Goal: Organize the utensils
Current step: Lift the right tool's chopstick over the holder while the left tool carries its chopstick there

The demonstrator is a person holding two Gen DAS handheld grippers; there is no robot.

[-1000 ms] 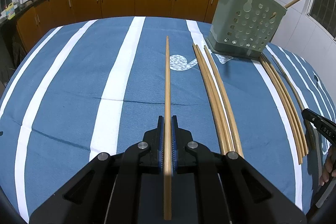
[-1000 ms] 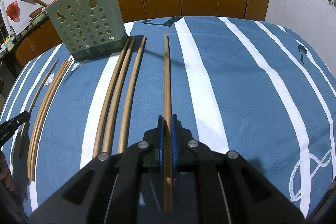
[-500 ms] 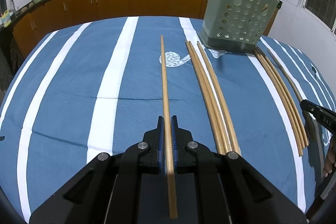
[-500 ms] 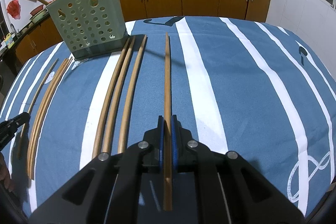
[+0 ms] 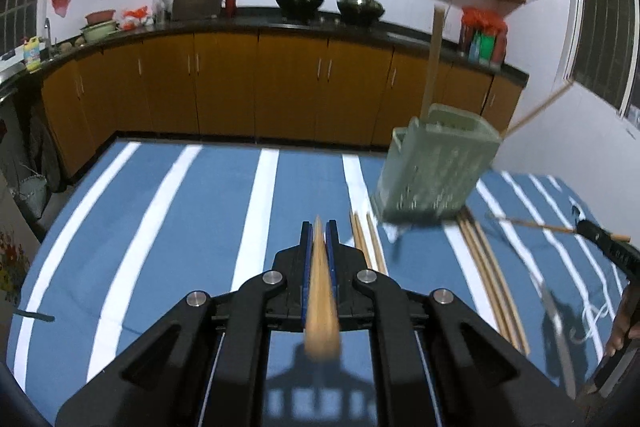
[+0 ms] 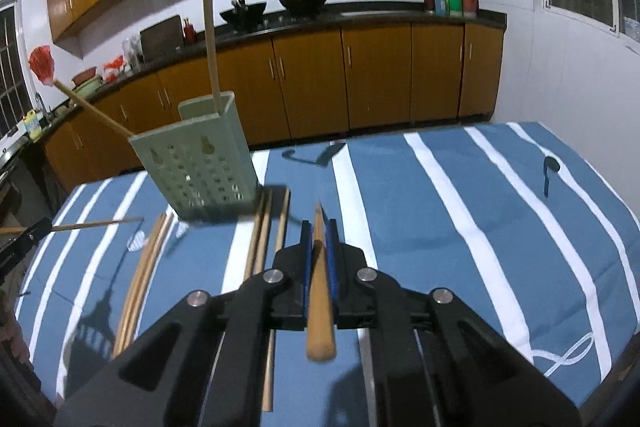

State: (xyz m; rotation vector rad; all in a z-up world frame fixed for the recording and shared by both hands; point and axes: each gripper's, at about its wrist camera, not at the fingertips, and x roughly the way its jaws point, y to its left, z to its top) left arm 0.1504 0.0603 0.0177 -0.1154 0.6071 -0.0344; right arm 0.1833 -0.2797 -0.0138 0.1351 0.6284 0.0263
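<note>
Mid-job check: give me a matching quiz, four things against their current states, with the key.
Things:
1. left gripper
2. green holder
3. loose chopsticks
4. upright chopstick

States:
A. lying flat on the striped cloth
B. jaws shut on a held chopstick
C. sticking up out of the holder's top
D. standing on the cloth, walls perforated

Pairs: 1-B, 2-D, 3-A, 4-C

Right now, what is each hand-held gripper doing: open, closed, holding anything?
Left hand-held gripper: closed on a chopstick.
Right hand-held gripper: closed on another chopstick.
</note>
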